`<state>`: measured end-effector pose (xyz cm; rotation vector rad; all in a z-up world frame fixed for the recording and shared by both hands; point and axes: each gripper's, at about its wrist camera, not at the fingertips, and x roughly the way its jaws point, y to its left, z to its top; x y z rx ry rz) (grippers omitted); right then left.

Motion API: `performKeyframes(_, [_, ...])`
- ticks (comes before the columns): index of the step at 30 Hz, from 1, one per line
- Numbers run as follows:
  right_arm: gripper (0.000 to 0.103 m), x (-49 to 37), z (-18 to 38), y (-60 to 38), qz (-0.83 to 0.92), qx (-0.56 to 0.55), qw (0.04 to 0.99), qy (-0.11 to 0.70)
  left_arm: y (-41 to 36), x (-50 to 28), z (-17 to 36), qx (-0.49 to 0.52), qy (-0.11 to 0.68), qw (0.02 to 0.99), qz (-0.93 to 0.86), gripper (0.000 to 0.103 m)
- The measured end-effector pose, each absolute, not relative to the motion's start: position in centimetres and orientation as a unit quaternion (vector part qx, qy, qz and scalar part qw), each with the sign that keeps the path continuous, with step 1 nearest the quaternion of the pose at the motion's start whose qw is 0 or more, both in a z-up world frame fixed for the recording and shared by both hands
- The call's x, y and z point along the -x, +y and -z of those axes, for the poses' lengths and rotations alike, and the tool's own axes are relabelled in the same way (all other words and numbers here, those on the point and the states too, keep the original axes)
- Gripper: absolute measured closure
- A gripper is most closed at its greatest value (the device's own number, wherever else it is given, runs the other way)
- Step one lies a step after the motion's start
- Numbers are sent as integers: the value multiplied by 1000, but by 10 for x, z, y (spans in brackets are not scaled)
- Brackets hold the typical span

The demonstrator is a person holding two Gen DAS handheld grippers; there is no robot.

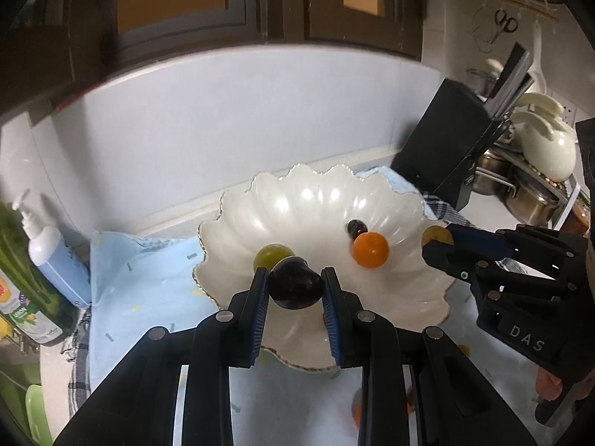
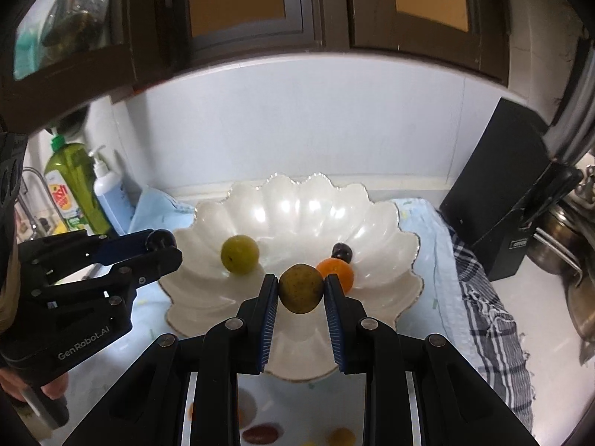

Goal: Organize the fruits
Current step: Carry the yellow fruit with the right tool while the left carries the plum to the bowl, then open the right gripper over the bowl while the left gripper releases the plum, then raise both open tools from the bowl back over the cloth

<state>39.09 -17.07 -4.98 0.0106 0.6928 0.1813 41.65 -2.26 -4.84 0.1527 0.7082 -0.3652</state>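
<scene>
A white scalloped bowl (image 1: 316, 200) (image 2: 297, 204) stands on a light blue cloth. Inside it lie a green round fruit (image 1: 269, 254) (image 2: 240, 253), an orange fruit (image 1: 370, 249) (image 2: 340, 273) and a small dark fruit (image 1: 357, 228) (image 2: 341, 252). My left gripper (image 1: 295, 284) is shut on a dark purple plum (image 1: 295, 288), held over the bowl's near left rim. My right gripper (image 2: 301, 288) is shut on a brownish-yellow fruit (image 2: 301, 288) over the bowl's near side. The left wrist view shows the right gripper (image 1: 438, 239) and its fruit (image 1: 435, 234) at the bowl's right edge. The right wrist view shows the left gripper (image 2: 163, 245) at the left rim.
A black knife block (image 1: 453, 148) (image 2: 502, 186) stands right of the bowl, with steel pots (image 1: 528, 193) and white lids behind it. A pump bottle (image 1: 48, 249) (image 2: 108, 189) and green dish soap (image 2: 70, 186) stand at the left. Several loose fruits (image 2: 260, 433) lie on the cloth in front.
</scene>
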Motion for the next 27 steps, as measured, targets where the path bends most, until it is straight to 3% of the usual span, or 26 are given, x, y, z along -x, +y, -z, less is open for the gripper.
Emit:
performKeyframes(23, [76,-448,101,-171,-80,-7,896,437,-37,-467,98,-80,424,889,153,73])
performKeyframes(25, [75,-449,101,-171,-80,-7,895,438,-37,-468,98,-83,424,889,153,62])
performKeyframes(27, [72,-449,100,-173,-80,-10,895,438,-37,-467,96,-84,419,892,150,57])
